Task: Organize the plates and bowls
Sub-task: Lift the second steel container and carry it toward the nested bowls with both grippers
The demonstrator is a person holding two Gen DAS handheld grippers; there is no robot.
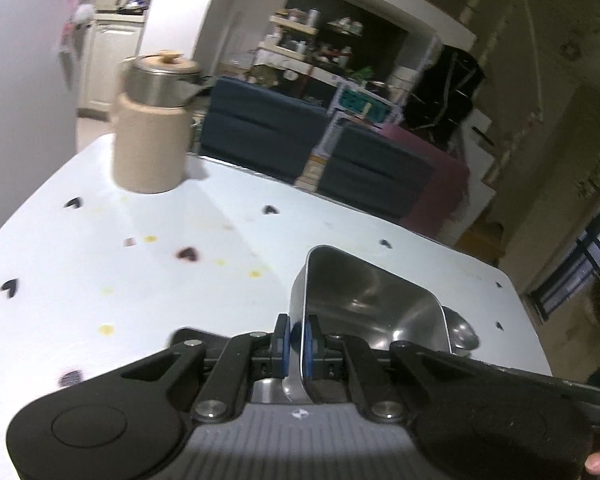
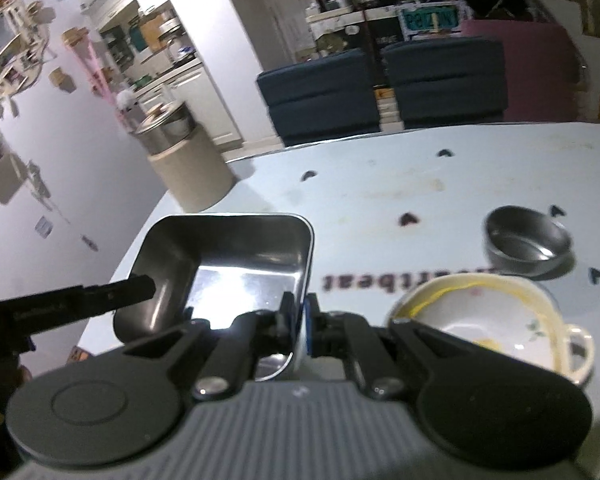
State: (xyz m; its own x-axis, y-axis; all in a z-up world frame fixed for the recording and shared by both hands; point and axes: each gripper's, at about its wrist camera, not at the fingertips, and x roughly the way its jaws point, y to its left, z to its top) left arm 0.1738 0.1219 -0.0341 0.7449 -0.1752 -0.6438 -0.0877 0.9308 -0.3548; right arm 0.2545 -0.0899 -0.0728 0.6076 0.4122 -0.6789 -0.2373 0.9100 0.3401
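A rectangular steel tray (image 1: 364,304) is held above the white table (image 1: 140,272). My left gripper (image 1: 296,344) is shut on its left wall. My right gripper (image 2: 300,320) is shut on the right wall of the same tray (image 2: 228,260); the left gripper's finger (image 2: 100,292) shows at the tray's far side. A small round steel bowl (image 2: 528,242) sits on the table to the right. A white ceramic bowl with yellow rim and handle (image 2: 496,320) sits nearer, right of my right gripper. A round steel bowl (image 1: 462,330) peeks out behind the tray in the left wrist view.
A tan canister holding stacked steel bowls (image 1: 152,136) stands at the table's far left corner; it also shows in the right wrist view (image 2: 188,164). Dark blue sofa seats (image 1: 312,148) lie beyond the far table edge. The tabletop (image 2: 380,184) has small heart marks and stains.
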